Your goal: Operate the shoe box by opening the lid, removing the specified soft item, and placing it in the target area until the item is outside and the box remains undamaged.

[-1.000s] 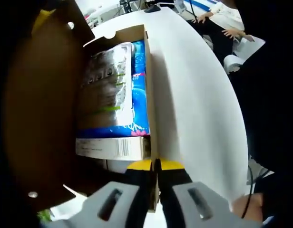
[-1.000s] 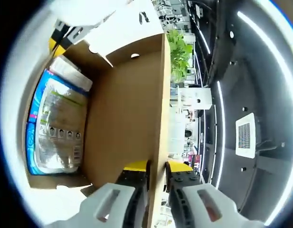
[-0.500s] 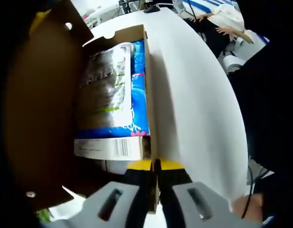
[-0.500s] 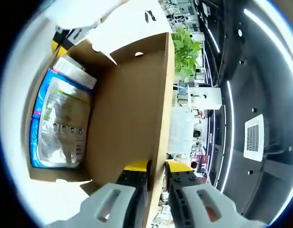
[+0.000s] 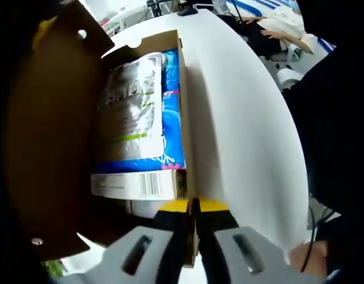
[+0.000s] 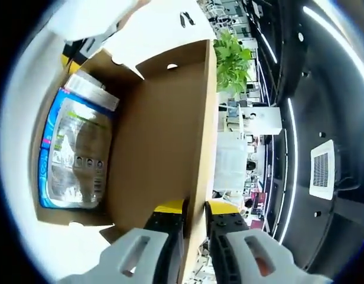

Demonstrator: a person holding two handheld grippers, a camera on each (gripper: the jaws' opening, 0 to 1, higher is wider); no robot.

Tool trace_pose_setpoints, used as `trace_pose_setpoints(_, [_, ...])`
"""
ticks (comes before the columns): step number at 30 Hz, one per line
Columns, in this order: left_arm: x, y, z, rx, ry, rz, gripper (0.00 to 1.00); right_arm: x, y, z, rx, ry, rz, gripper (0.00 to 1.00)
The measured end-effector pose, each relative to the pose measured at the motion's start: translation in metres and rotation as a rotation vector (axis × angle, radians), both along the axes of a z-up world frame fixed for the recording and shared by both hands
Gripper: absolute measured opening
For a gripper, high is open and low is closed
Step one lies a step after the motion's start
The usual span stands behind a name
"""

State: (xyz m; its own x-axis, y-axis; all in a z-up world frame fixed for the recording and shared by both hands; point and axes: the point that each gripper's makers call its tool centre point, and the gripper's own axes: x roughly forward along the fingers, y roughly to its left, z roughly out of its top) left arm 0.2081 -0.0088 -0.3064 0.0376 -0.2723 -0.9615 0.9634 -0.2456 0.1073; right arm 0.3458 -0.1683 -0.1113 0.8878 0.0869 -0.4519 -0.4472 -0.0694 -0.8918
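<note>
While the left gripper (image 5: 194,207) pinches the front wall of the shoe box (image 5: 186,118) and the right gripper (image 6: 195,208) clamps the raised lid (image 6: 164,154), the soft pack (image 5: 140,112) lies inside, on the white counter (image 5: 247,130). Pulling the lid further back could crease or tear its hinge. Letting go of the wall could let the box slide.

White table (image 5: 247,136), potted plant (image 6: 234,56), ceiling strip lights (image 6: 295,148).
</note>
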Motion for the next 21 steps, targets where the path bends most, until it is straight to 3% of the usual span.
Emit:
trace_pose_setpoints(17, [0.001,0.001,-0.013,0.042,-0.012,-0.018,0.03,0.003,-0.001,0.000,0.007,0.011,-0.013,0.11])
trace_pose_setpoints(21, [0.005,0.007,-0.026,0.111,-0.028,-0.054,0.06,0.002,-0.001,0.000,0.000,0.010,-0.010,0.11])
